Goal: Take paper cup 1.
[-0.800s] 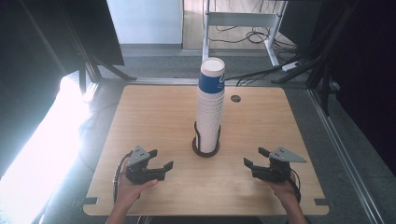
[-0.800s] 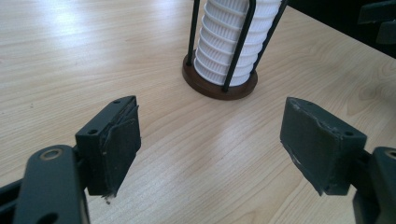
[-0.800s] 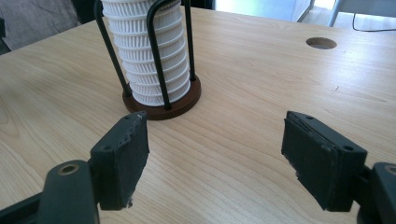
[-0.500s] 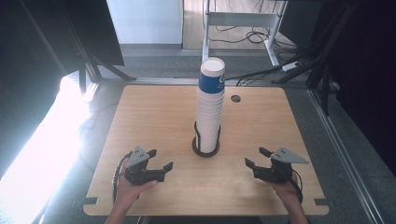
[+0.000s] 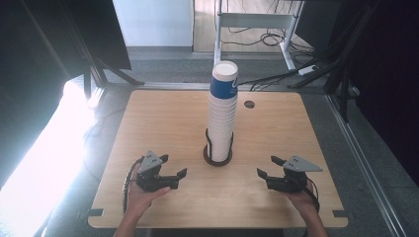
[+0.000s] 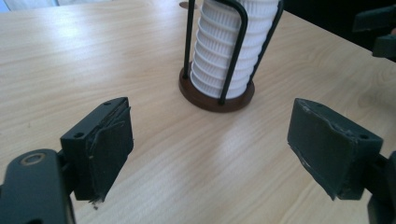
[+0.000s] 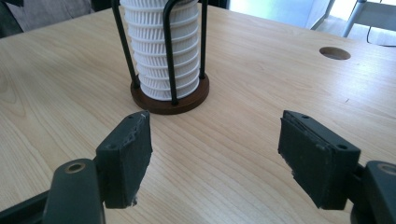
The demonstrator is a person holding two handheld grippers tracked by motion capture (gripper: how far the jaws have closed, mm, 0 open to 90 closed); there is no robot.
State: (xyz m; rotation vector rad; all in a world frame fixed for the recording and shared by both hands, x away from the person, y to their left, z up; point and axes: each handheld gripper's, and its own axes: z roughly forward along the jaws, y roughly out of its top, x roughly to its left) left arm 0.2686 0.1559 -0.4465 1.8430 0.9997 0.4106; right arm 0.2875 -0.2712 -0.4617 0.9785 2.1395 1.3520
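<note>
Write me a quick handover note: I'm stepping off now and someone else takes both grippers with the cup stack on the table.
Left gripper: jaws open, nothing between them, low over the table's near left part, aimed at the stack.
Right gripper: jaws open, empty, near right part, also aimed at the stack.
Cup stack: tall column of white paper cups, top one with a blue band, upright in a black wire holder on a round brown base, mid-table between the grippers.
Done: nothing visibly pulled from the stack.
Left: probably approach the stack and take a cup; neither gripper touches it yet.
</note>
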